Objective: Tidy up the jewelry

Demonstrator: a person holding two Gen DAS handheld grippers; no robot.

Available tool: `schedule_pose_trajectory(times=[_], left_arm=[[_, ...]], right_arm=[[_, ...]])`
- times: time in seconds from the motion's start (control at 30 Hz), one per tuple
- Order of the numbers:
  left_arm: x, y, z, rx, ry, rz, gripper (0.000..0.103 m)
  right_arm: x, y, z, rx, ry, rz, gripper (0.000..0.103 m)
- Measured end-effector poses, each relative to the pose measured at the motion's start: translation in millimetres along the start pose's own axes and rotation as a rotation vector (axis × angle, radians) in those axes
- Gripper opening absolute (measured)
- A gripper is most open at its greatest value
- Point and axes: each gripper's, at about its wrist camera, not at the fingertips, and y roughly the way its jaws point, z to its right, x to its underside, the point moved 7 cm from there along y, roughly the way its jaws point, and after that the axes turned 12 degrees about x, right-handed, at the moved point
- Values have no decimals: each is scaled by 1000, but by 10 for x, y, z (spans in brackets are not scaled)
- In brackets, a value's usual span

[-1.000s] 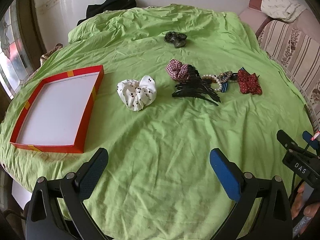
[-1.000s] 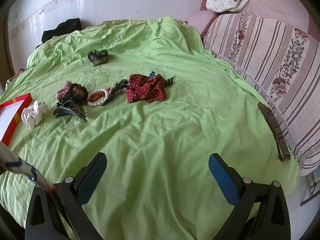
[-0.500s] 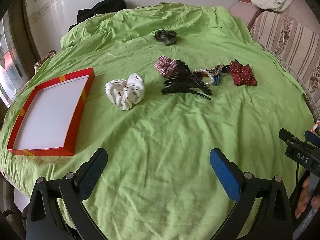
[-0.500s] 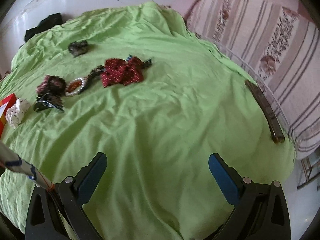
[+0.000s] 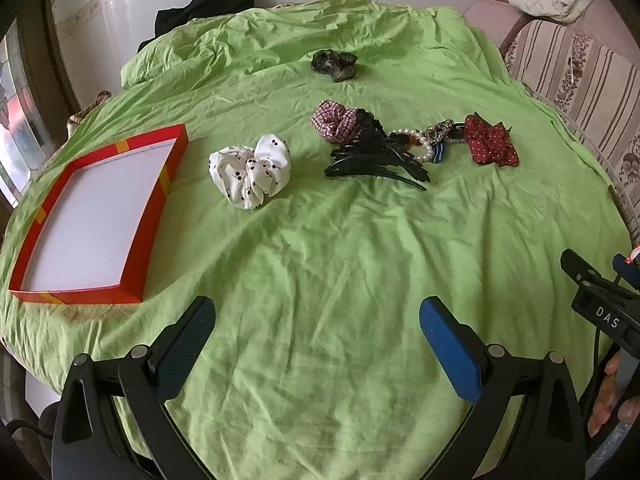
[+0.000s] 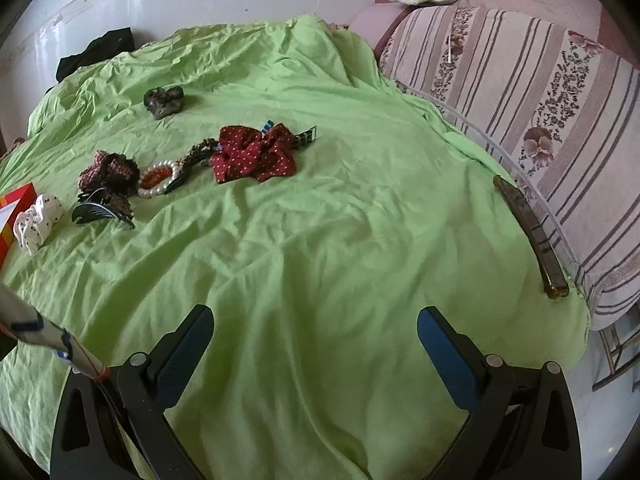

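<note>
On a green cloth lie a white dotted scrunchie (image 5: 250,170), a checked red scrunchie (image 5: 334,124), a black claw clip (image 5: 376,160), a pearl bracelet (image 5: 418,142), a red dotted bow (image 5: 490,146) and a dark scrunchie (image 5: 334,64) farther back. An empty red box (image 5: 158,196) with a white floor sits at the left. My left gripper (image 5: 316,334) hovers open near the front edge, well short of the items. My right gripper (image 6: 314,338) is open too, over bare cloth; its view shows the red bow (image 6: 254,156), the bracelet (image 6: 158,180) and the clip (image 6: 102,210) at far left.
A striped sofa (image 6: 540,92) borders the table's right side. A long brown hair clip (image 6: 530,236) lies at the right edge of the cloth. Black fabric (image 5: 204,8) lies against the back wall. A hand (image 5: 610,396) holds the other gripper at the lower right.
Both views shifted slightly: the left camera swung left then back, and the right one dipped then rose. Nothing on the cloth moved; both grippers stayed open.
</note>
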Motion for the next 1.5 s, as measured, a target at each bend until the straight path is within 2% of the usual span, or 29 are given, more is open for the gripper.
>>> schedule_pose_trajectory(times=[0.23,0.5,0.63,0.73,0.93,1.07,1.13,1.23,1.5], left_arm=[[-2,16,-51,-6,-12,-5,102],[20,81,-89,-27,-6,-34,102],[-36,23,-173,-47,-7,-23,102],[-87,-21,-328,-63,-19,-16,102],[-247,-56,-768,-68,-116,-17,101],[-419,-58,-918,-82,-114,-7,96],[-511,-27,-926,-73,-104,-10,91],[-669,96,-916,-3,-105,-24,83],[-928,602,-975,81,-131,-72,82]], right_arm=[[14,-11,-67,-28,-21,-11,103],[41,35,-25,-38,12,-24,103],[26,58,8,-53,32,-36,103],[6,101,-22,-79,26,-49,103],[-66,218,-159,-137,-3,-98,97],[-230,295,-215,-165,-1,-105,94],[-338,369,-233,-186,11,-120,93],[-511,495,-241,-216,46,-141,88],[-960,906,-368,-309,135,-197,86]])
